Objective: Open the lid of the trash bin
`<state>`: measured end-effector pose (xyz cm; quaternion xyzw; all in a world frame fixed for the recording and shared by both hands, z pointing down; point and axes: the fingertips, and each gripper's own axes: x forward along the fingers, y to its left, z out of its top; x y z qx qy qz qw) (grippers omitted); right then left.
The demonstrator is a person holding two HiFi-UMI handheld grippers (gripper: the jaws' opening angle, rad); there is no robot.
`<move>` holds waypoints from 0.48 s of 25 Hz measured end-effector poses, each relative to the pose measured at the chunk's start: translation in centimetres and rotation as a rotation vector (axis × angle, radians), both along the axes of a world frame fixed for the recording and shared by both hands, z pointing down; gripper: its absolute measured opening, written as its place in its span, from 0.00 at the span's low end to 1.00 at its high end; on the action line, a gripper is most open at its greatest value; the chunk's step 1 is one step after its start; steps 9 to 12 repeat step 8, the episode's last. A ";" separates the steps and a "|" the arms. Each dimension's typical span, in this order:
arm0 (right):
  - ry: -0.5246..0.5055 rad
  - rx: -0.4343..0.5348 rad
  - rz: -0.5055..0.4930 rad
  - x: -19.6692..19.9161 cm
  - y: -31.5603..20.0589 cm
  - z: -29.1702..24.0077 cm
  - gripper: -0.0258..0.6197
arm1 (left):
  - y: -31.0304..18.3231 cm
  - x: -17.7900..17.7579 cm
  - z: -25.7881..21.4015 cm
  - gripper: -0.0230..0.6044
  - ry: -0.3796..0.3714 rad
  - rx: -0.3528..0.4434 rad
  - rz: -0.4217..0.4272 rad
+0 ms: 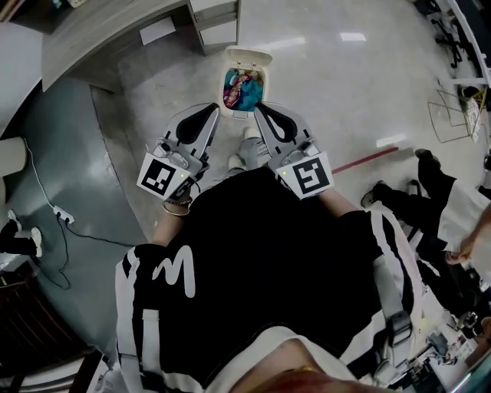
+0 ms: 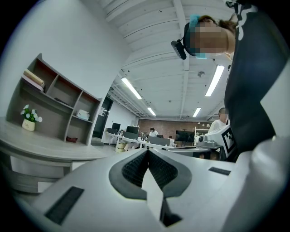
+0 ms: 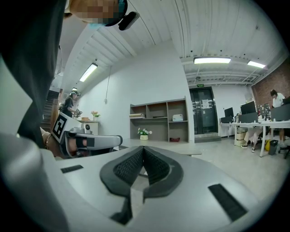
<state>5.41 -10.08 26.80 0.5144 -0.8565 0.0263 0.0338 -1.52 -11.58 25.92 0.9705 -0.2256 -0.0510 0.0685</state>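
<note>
In the head view a small cream trash bin (image 1: 244, 107) stands on the floor just ahead of both grippers. Its lid (image 1: 247, 56) is tipped back, and colourful rubbish shows inside. My left gripper (image 1: 212, 110) is held at the bin's near left, and my right gripper (image 1: 260, 110) at its near right. Neither touches the bin. Both are shut with nothing between the pads. The left gripper (image 2: 147, 152) and the right gripper (image 3: 143, 150) point out level into the room in their own views, so the bin is out of sight there.
A curved grey counter (image 1: 100, 34) and a cabinet (image 1: 215, 23) stand beyond the bin at left. A cable with a power strip (image 1: 63, 219) lies on the floor at left. Red tape (image 1: 364, 160) and another person's feet (image 1: 380, 192) are at right. An open shelf unit (image 3: 158, 120) lines the wall.
</note>
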 end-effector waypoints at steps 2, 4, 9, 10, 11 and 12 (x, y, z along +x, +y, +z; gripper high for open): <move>-0.003 0.000 0.004 0.1 0.0 0.0 0.06 | 0.1 0.0 0.0 0.04 0.000 0.001 0.003; -0.003 -0.001 0.010 0.3 -0.1 0.0 0.06 | 0.2 0.0 0.1 0.04 -0.001 -0.002 0.005; 0.002 0.008 0.013 0.6 -0.3 -0.1 0.06 | 0.1 0.0 0.2 0.04 -0.004 -0.006 0.006; 0.002 0.008 0.013 0.6 -0.3 -0.1 0.06 | 0.1 0.0 0.2 0.04 -0.004 -0.006 0.006; 0.002 0.008 0.013 0.6 -0.3 -0.1 0.06 | 0.1 0.0 0.2 0.04 -0.004 -0.006 0.006; 0.002 0.008 0.013 0.6 -0.3 -0.1 0.06 | 0.1 0.0 0.2 0.04 -0.004 -0.006 0.006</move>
